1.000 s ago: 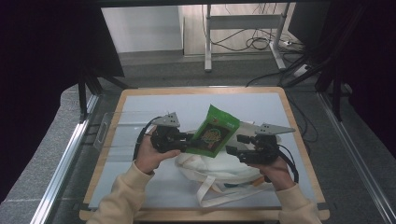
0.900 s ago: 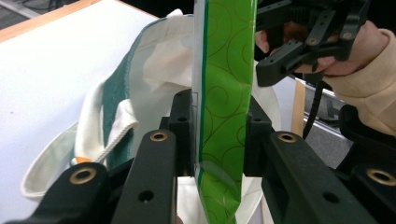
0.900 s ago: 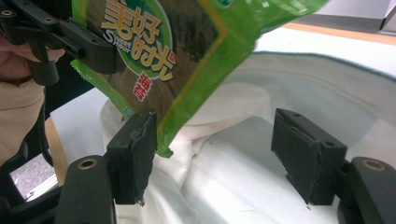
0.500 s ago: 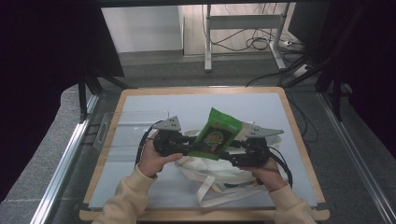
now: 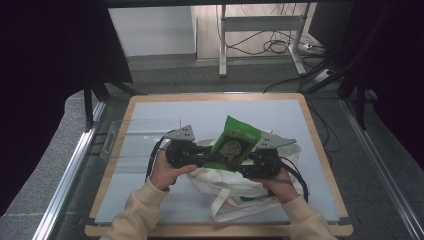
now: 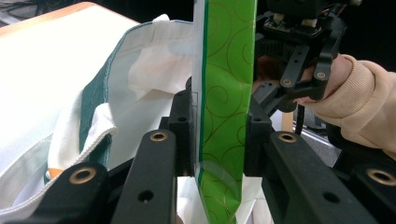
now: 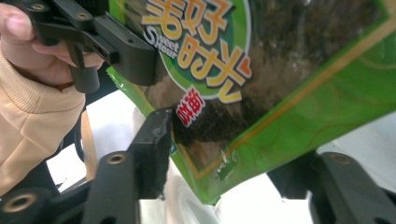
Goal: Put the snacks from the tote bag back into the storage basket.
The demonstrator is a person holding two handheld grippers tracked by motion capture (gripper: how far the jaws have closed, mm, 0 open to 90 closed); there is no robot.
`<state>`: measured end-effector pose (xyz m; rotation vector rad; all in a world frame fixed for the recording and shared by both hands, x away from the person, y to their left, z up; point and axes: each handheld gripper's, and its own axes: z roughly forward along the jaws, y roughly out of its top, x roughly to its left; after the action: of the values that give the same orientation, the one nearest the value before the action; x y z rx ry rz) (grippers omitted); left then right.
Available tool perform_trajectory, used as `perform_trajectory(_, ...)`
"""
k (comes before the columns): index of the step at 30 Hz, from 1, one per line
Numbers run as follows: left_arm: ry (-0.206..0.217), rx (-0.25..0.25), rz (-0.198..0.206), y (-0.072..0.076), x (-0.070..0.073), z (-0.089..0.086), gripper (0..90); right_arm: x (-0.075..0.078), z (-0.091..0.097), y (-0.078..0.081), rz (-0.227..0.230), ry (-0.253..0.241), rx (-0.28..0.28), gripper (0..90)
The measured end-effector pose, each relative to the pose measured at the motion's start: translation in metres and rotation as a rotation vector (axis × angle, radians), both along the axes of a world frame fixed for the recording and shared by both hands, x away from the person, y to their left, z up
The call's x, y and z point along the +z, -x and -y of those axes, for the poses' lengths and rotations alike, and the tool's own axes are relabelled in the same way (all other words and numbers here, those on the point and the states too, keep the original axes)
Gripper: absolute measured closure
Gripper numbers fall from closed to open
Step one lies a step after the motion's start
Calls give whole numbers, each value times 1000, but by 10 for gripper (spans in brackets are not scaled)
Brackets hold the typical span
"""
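A green snack packet (image 5: 234, 144) hangs above a white cloth bag (image 5: 235, 182) on the desk (image 5: 150, 115). The left hand-held gripper (image 6: 219, 135) clamps the packet's edge. The right hand-held gripper (image 7: 233, 154), jaws just closing, brackets it without a visible grip.

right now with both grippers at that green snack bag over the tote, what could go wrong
1. The right gripper has just been closing with the green snack bag between its jaws; it may crush the contents.
2. The left gripper clamps the bag's edge; pulling apart could tear it.
3. The white tote bag lies slack, so the pack may miss its mouth.
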<state>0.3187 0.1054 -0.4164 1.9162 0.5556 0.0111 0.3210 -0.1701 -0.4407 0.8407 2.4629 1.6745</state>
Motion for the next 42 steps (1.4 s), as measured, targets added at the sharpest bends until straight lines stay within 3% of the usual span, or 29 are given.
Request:
perform_trajectory(15,33,-14,-20,-3,-4,-5,709,2,12,-3,-17,-65,32,646)
perform_trajectory(26,20,-19,-24,-6,-10,-2,663,4,19,-5,-23,-84,73,714)
perform_trajectory(29,7,-14,-9,-6,-12,0,623,5,21,-5,-23,-89,82,726)
perform_trajectory(36,-5,47,19,-4,-10,-2,392,8,25,-5,-8,-62,52,730)
perform_trajectory(42,-12,64,27,-4,-9,-7,332,12,31,-4,25,-21,34,730)
